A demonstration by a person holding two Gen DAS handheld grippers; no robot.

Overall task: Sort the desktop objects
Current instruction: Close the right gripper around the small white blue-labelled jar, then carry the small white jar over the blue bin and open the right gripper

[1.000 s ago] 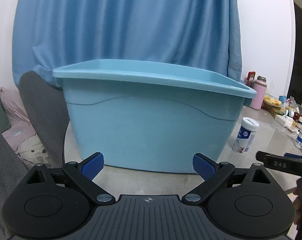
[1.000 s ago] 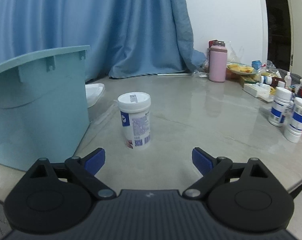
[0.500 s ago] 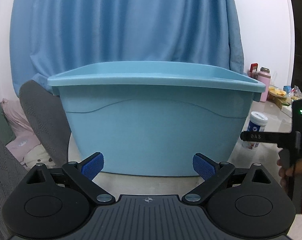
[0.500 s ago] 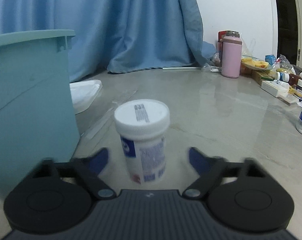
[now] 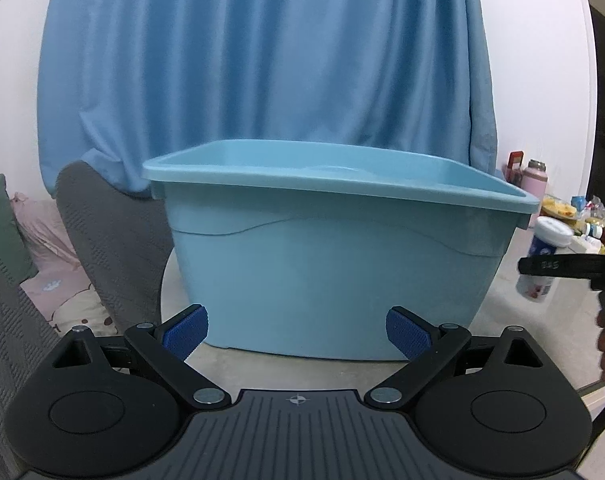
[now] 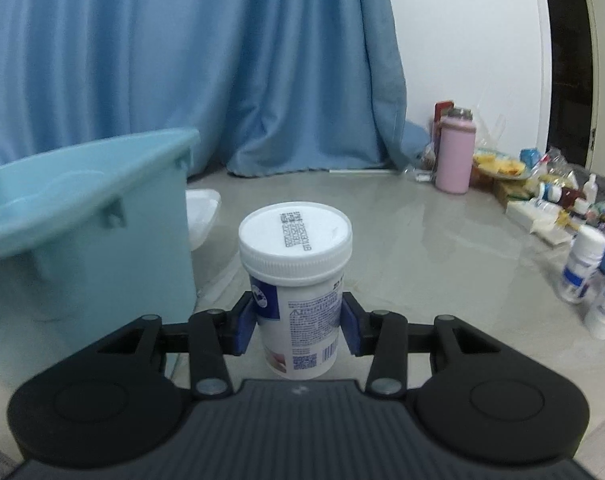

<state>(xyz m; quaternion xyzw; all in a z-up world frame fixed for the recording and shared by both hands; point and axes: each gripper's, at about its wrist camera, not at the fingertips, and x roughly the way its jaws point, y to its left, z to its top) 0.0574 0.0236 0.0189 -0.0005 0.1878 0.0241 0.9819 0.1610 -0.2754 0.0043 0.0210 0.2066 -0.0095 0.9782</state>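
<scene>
A white jar with a blue label stands between the blue pads of my right gripper, which is shut on its sides. The jar looks lifted a little off the grey table. It also shows in the left wrist view, held by the right gripper's black finger. A large light blue tub stands in front of my left gripper, which is open and empty. In the right wrist view the tub is to the jar's left.
A white dish lies behind the tub. A pink flask and several small bottles and packets crowd the table's right side. A blue curtain hangs behind. A grey chair stands left of the table.
My right gripper moved forward around the jar and closed on it; the jar now sits higher against the tub. My left gripper backed away slightly from the tub and stayed open.
</scene>
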